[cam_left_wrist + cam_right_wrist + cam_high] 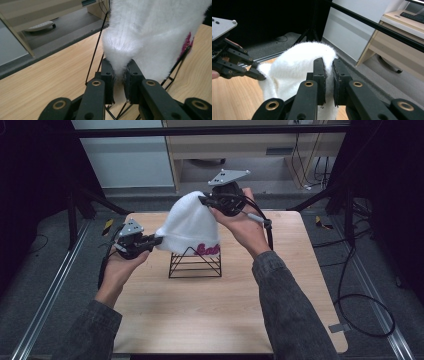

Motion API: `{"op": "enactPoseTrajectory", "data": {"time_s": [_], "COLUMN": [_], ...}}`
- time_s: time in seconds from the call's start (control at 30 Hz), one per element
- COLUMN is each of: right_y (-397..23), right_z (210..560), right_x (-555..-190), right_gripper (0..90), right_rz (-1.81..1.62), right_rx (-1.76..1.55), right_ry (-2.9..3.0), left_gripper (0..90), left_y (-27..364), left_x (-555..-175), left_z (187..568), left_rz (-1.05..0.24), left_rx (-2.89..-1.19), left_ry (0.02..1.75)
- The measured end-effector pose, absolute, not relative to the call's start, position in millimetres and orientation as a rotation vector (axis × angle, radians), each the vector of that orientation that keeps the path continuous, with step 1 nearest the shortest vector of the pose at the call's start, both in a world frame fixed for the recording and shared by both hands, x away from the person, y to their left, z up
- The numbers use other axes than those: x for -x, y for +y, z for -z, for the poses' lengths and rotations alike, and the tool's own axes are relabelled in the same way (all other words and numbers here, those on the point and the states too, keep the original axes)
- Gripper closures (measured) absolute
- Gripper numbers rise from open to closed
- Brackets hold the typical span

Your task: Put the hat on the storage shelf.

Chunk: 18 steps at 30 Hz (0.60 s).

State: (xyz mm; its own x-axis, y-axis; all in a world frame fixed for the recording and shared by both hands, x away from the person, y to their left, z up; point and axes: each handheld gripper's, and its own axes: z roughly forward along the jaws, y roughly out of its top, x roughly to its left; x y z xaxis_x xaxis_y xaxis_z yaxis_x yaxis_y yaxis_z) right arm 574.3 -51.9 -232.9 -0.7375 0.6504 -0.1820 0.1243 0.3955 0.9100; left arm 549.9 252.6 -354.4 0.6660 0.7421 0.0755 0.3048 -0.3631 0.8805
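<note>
A white fluffy beanie (189,225) with pink lettering hangs over a black wire stand (195,264) at the middle of the wooden table (220,305). My left gripper (156,240) pinches the hat's lower left rim, and in the left gripper view the white beanie (150,32) bunches between the shut jaws of that gripper (120,72). My right gripper (204,200) is shut on the hat's crown from the upper right. In the right gripper view the beanie (294,67) is squeezed between the closed jaws of this gripper (329,62), with the left gripper (259,76) clamped on the far side.
The wire stand (100,47) has a pyramid shape and stands under the hat. A black frame bar (210,131) crosses the back, with a pale wooden cabinet (250,145) behind it. Cables (360,305) lie on the floor at the right.
</note>
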Motion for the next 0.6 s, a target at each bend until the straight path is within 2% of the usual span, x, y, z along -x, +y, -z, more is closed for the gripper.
{"op": "enactPoseTrajectory", "data": {"time_s": [0.6], "right_y": [-44], "right_z": [251], "right_x": [-565], "right_gripper": [82.6], "right_rz": [-1.299], "right_rx": [-0.639], "right_ry": [2.221], "left_gripper": [79.0], "left_y": [263], "left_x": [-547], "left_z": [381], "left_rz": [-0.554], "left_rx": [-1.964], "left_ry": [0.819]}}
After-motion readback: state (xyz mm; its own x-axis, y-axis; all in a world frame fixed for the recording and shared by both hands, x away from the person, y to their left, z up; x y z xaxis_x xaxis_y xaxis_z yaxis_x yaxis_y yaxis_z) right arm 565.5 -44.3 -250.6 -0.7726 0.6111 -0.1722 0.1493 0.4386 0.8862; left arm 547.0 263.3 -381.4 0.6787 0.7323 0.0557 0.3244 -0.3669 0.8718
